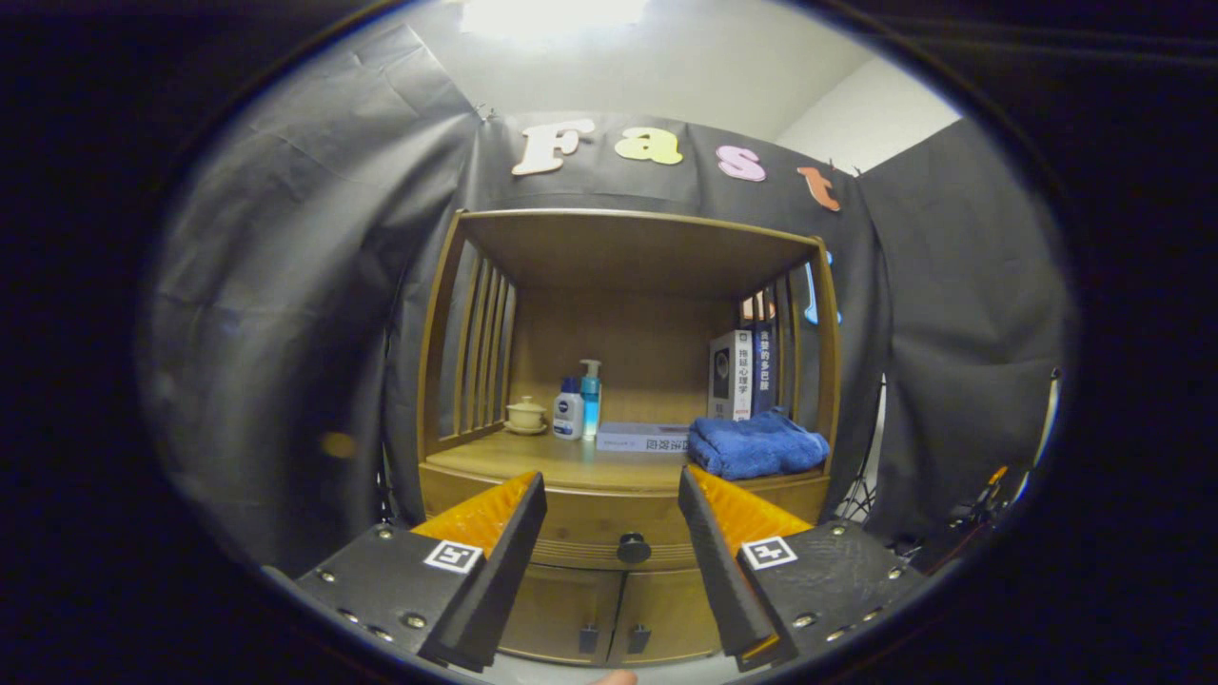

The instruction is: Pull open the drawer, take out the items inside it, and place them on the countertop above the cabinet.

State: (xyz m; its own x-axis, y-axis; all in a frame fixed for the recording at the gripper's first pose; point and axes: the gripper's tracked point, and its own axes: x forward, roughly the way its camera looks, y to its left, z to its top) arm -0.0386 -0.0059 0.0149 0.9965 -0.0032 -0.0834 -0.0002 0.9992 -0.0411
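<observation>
A wooden cabinet (628, 249) stands ahead against the booth wall. Its drawer (590, 528) is closed, and the dark round knob (633, 548) sits beyond my fingers, in line with the gap between them. My gripper (613, 487) is open and holds nothing; it is still some way short of the cabinet. The countertop (561, 459) above the drawer carries a folded blue towel (756, 443) at the right. What lies inside the drawer is hidden.
On the countertop stand a small lidded cup (525, 415), two bottles (579, 403), a flat box (643, 437) and upright books (744, 373). Two lower cabinet doors (609, 614) are closed under the drawer. Slatted sides and a top board enclose the countertop.
</observation>
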